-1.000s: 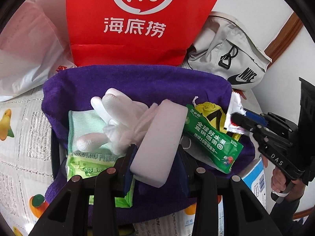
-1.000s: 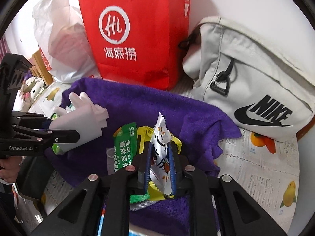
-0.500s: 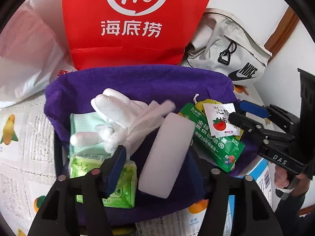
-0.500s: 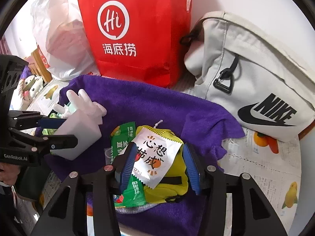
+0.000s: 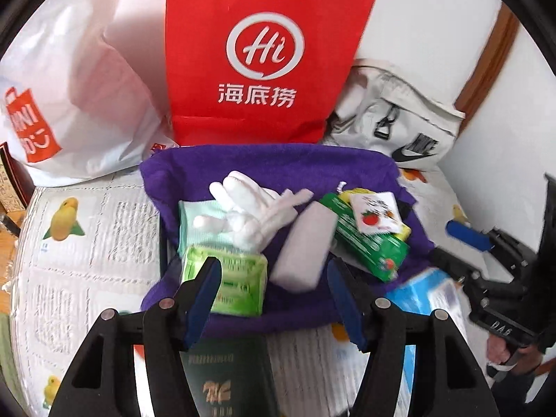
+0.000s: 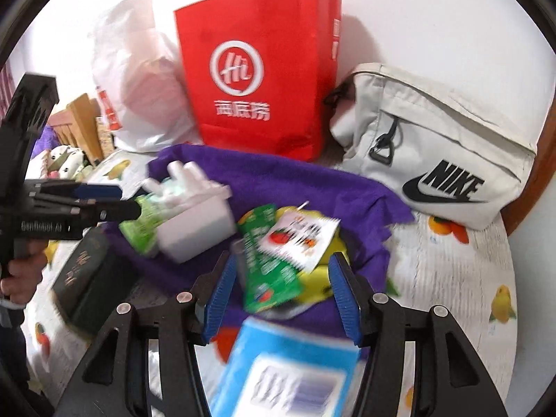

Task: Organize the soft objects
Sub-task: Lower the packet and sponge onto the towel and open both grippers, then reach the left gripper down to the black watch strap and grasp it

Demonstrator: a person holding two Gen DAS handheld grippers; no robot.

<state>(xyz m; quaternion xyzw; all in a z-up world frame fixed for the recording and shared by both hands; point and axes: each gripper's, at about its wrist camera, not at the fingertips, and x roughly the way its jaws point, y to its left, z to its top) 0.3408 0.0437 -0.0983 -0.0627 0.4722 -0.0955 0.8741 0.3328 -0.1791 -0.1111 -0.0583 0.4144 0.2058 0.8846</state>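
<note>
The soft things lie gathered on the rumpled purple towel (image 5: 271,163), which seems to serve as the collecting place and spares them the printed fruit-pattern table cover (image 5: 87,243); a white rectangular sponge block (image 5: 305,243) rests tilted against the white fabric glove (image 5: 250,205), which in turn lies over a pale mint folded cloth (image 5: 196,222) and beside a green tissue pack (image 5: 232,281); to the right, a long green snack packet (image 6: 267,260) lies across a yellow pouch (image 6: 312,281), and a small white sachet with a strawberry print (image 6: 299,236) sits on top of both, probably laid there as the lightest piece.

The left gripper (image 5: 274,299) stands with its blue-padded jaws spread wide and nothing between them, held low at the near edge of the towel and pointing at the sponge block; a dark green booklet (image 5: 226,375) lies under it; the right gripper (image 6: 281,295) is likewise spread wide and empty, aimed at the snack packet, with a blurred blue and white box (image 6: 288,371) below it; both are held roughly level, side by side, near the pile but touching none of it.

Behind stand a red paper bag with a white Hi logo (image 5: 264,55), a white plastic shopping bag (image 5: 69,97) and a pale grey Nike pouch (image 6: 441,149).
</note>
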